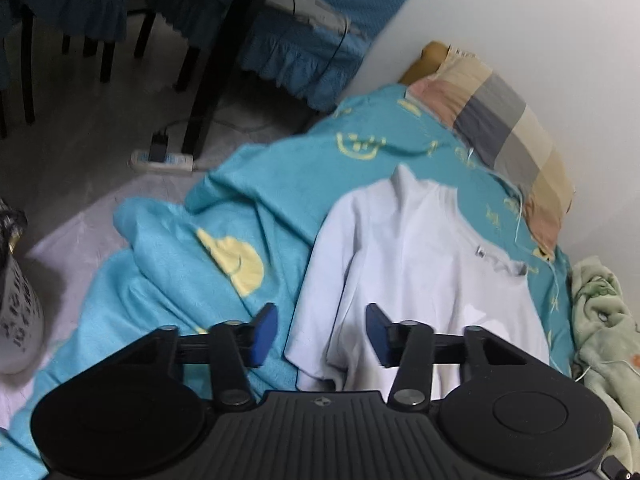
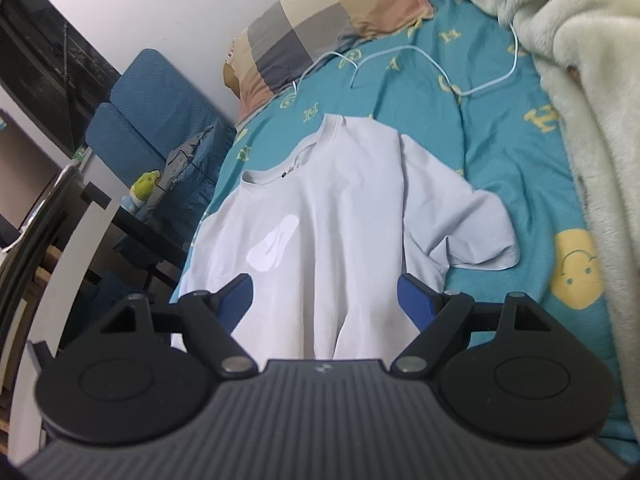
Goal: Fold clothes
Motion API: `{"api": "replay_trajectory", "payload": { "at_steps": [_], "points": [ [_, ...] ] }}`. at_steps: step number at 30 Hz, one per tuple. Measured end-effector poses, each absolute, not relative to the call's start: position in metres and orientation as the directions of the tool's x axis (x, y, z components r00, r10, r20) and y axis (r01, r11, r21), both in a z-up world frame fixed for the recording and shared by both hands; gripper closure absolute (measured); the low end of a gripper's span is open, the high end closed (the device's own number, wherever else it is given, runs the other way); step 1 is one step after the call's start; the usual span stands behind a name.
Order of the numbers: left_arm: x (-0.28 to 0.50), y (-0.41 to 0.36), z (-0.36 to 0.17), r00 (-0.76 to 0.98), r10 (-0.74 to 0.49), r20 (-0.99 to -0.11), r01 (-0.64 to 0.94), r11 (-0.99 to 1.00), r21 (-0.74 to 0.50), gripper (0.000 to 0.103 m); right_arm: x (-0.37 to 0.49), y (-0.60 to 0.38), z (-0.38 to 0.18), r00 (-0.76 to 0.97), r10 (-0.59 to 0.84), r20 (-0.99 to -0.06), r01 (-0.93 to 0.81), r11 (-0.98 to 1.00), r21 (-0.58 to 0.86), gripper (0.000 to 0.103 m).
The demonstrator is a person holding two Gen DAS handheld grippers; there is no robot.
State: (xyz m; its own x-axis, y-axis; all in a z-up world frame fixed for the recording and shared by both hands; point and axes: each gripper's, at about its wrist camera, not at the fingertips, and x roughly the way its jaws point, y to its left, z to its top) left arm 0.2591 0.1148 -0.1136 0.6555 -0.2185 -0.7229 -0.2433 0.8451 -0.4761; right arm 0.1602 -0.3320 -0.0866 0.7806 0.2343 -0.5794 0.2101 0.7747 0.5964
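While both claws gape empty, white tee (image 2: 332, 216) lies w/ hem btwn right claw (image 2: 325, 304) tips.

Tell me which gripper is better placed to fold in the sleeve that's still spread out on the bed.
Right, probably. The spread sleeve lies just beyond the open right gripper, toward its right finger. In the left gripper's view, that side of the white T-shirt already looks folded in.

T-shirt (image 2: 332, 216) lies on the bedsheet (image 2: 500, 128), pillow (image 2: 320, 28) behind it
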Motion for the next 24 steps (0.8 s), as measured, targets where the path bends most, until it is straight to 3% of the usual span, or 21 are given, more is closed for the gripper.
{"api": "replay_trajectory", "payload": {
  "at_steps": [2, 6, 12, 24],
  "points": [
    [0.261, 0.115, -0.123, 0.646, -0.232, -0.727, -0.251, 0.835, -0.490, 0.072, 0.167, -0.331, -0.093, 0.769, 0.240, -0.592, 0.221, 0.769, 0.599, 0.021],
    [0.258, 0.123, -0.130, 0.667, -0.242, -0.705, -0.281, 0.795, -0.538, 0.098, 0.174, -0.327, -0.101, 0.752, 0.256, -0.608, 0.228, 0.764, 0.603, 0.022],
    [0.254, 0.144, -0.113, 0.742, -0.235, -0.628, -0.297, 0.725, -0.621, 0.101, 0.170, -0.327, -0.100, 0.754, 0.240, -0.612, 0.237, 0.769, 0.594, 0.022],
    [0.346, 0.191, -0.008, 0.816, 0.007, -0.578, -0.327, 0.830, -0.451, 0.101, 0.173, -0.335, -0.100, 0.763, 0.218, -0.608, 0.251, 0.767, 0.590, 0.022]
  ]
}}
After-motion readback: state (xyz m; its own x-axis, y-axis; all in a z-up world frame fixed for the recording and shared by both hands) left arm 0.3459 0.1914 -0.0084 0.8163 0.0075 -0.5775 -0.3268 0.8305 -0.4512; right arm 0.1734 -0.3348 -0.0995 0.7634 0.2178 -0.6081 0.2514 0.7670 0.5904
